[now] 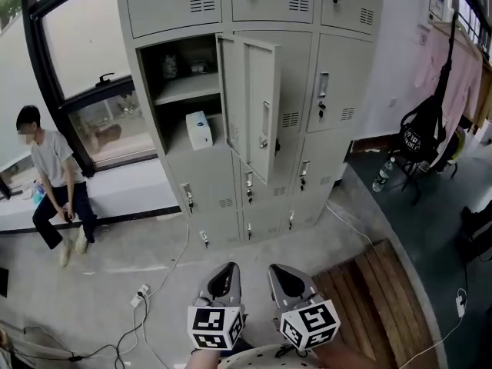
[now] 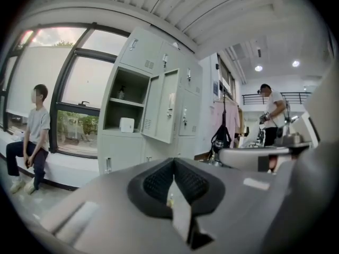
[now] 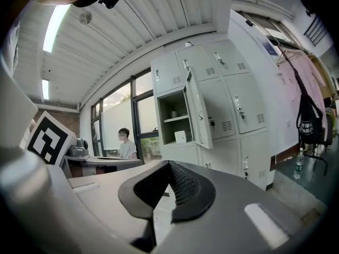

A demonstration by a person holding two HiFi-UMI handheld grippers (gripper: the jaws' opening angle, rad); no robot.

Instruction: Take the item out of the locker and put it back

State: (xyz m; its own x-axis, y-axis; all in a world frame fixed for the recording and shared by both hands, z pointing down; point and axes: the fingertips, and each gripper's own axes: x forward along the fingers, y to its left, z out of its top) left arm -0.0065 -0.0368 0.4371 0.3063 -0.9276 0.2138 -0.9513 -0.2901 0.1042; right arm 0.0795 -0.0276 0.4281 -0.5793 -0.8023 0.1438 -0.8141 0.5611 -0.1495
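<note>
In the head view, at the bottom edge, the left gripper (image 1: 224, 274) and right gripper (image 1: 286, 275) are hovering side by side, well apart from the locker (image 1: 192, 179). The white box (image 1: 198, 129) is sitting on the lower shelf of its open compartment. Left gripper view: jaws are pressing together, empty. Right gripper view: jaws likewise clenched, empty.

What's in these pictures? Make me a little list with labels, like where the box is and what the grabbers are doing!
Locker door: open
White box: on the open locker's lower shelf
Left gripper: fingers shut, empty, well back from the lockers
Right gripper: fingers shut, empty
Seated person: on the window ledge, at left
</note>
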